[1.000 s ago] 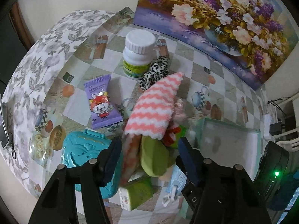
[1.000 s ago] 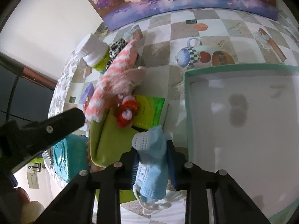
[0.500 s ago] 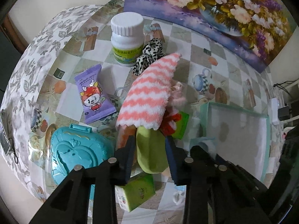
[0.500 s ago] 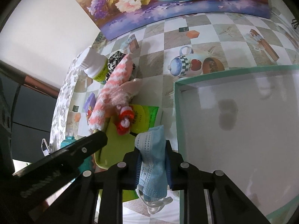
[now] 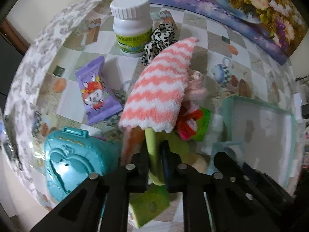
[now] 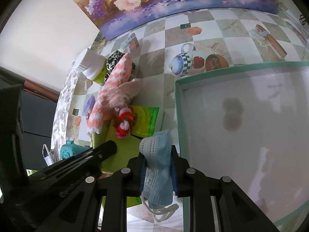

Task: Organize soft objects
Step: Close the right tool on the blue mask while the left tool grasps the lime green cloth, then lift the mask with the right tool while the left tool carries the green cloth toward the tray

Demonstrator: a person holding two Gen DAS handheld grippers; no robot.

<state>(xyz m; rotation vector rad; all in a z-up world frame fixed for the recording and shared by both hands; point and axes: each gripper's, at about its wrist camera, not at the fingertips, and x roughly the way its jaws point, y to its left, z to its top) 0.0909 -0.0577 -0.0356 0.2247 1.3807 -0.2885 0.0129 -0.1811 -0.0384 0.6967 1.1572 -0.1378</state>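
1. Setting: a home interior, at a table placed against a plain light wall [image 6: 38,29].
2. Table covering: a glossy checked tablecloth [image 6: 227,29] printed with teapots, apples and starfish, with a floral border [image 5: 34,61].
3. Wall-side decor: a flower painting [image 6: 173,0] stands at the table's far edge.
4. Household items on the table: a white-capped bottle [image 5: 131,23], a purple snack packet [image 5: 96,90], a teal toy case [image 5: 73,160], a striped fuzzy sock [image 5: 162,89], a leopard-print scrunchie [image 5: 158,40] and a shallow green-rimmed tray [image 6: 231,67].
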